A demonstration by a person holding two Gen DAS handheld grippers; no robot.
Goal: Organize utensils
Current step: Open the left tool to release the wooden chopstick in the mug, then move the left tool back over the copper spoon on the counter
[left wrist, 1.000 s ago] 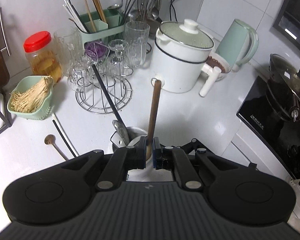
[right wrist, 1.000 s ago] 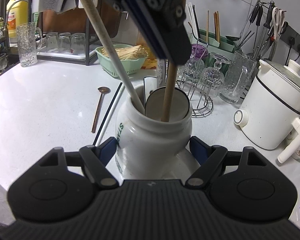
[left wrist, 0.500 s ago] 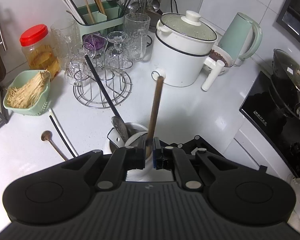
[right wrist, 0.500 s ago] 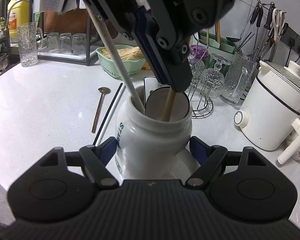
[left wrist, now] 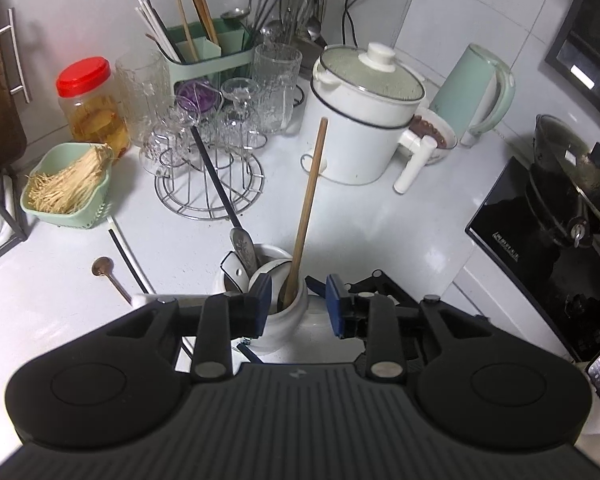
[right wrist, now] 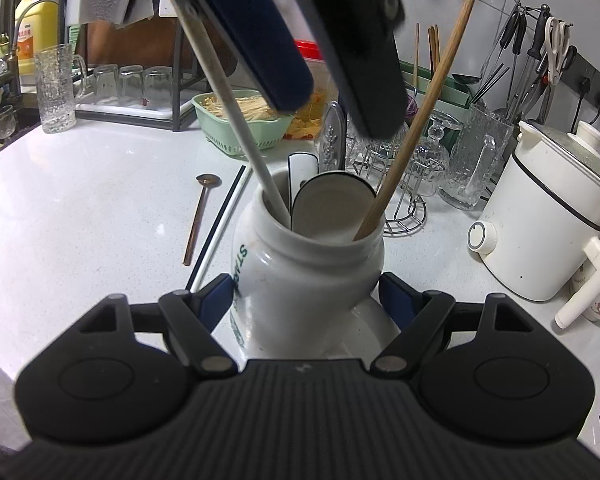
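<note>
A white ceramic jar (right wrist: 308, 280) stands on the counter with my right gripper (right wrist: 308, 294) shut on its body. It holds a wooden stick (right wrist: 420, 112), a white rod (right wrist: 236, 112), two black-rimmed ceramic spoons (right wrist: 332, 208) and a metal spoon handle (right wrist: 334, 136). My left gripper (left wrist: 298, 300) hovers just above the jar (left wrist: 280, 320). Its jaws are opening, and the wooden stick (left wrist: 310, 196) stands free between them, touching neither pad and leaning on the jar's rim. A bronze spoon (left wrist: 108, 276) and a black chopstick (left wrist: 128, 256) lie on the counter to the left.
Behind the jar stand a wire rack of glasses (left wrist: 208, 168), a green basket of enoki mushrooms (left wrist: 66, 188), a red-lidded jar (left wrist: 92, 104), a green utensil caddy (left wrist: 204, 52), a white electric pot (left wrist: 364, 120) and a pale green kettle (left wrist: 476, 92). An induction hob with a wok (left wrist: 580, 184) lies right.
The left gripper's jaws have parted and let go of the wooden stick, which now leans free in the jar. That gripper has drawn up slightly. The right gripper and jar have not moved.
</note>
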